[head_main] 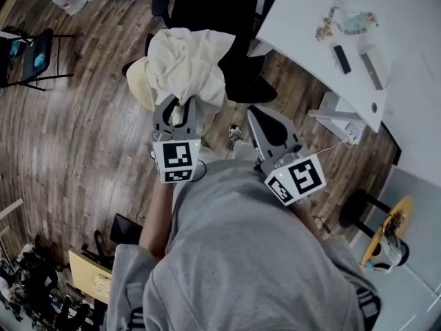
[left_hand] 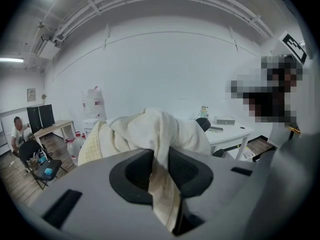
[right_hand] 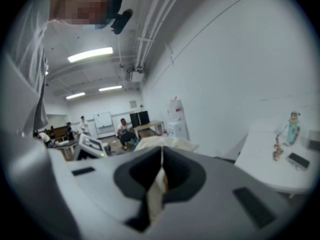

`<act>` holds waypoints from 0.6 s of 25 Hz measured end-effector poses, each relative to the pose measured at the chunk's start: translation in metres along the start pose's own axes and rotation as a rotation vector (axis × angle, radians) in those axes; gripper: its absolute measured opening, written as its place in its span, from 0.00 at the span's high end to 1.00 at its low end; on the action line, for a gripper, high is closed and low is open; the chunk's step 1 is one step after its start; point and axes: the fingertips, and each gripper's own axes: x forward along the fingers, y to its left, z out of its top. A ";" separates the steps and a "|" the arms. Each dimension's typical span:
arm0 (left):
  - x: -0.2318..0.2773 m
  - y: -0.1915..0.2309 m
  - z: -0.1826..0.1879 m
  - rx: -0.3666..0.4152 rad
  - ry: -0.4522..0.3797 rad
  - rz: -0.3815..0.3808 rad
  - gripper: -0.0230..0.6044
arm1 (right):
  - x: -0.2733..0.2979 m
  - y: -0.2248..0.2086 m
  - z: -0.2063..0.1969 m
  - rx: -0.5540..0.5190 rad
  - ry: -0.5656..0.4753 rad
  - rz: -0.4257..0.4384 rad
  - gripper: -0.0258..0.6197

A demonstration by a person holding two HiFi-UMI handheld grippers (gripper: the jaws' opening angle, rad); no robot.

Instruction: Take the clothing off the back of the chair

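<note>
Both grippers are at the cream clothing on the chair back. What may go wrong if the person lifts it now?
The left gripper pinches only a thin fold of the cream clothing; it may slip out under the garment's weight.
The clothing is bunched over the back of the black office chair, so it may snag and drag the chair.
The right gripper seems to hold just a narrow strip, so the pull may be uneven.
</note>
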 end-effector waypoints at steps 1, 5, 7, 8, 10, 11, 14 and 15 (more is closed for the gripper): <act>-0.001 0.000 0.000 -0.006 -0.001 0.004 0.81 | 0.000 0.000 0.000 0.000 0.001 0.003 0.91; -0.005 0.001 0.002 -0.010 -0.005 0.029 0.87 | -0.002 0.000 0.000 0.002 -0.001 0.014 0.91; -0.006 0.002 0.002 -0.016 -0.006 0.040 0.88 | -0.004 -0.001 -0.001 0.004 -0.001 0.020 0.91; -0.007 0.001 0.003 -0.020 -0.007 0.045 0.88 | -0.005 -0.002 -0.001 0.004 -0.002 0.022 0.91; -0.010 -0.001 0.004 -0.028 -0.012 0.055 0.89 | -0.010 -0.005 -0.002 0.006 -0.003 0.028 0.91; -0.011 -0.003 0.005 -0.032 -0.015 0.061 0.89 | -0.012 -0.006 -0.002 0.006 -0.005 0.031 0.91; -0.016 -0.005 0.009 -0.035 -0.026 0.079 0.89 | -0.016 -0.007 -0.002 0.003 -0.008 0.045 0.91; -0.018 -0.006 0.010 -0.036 -0.029 0.084 0.89 | -0.017 -0.007 -0.001 0.002 -0.009 0.050 0.91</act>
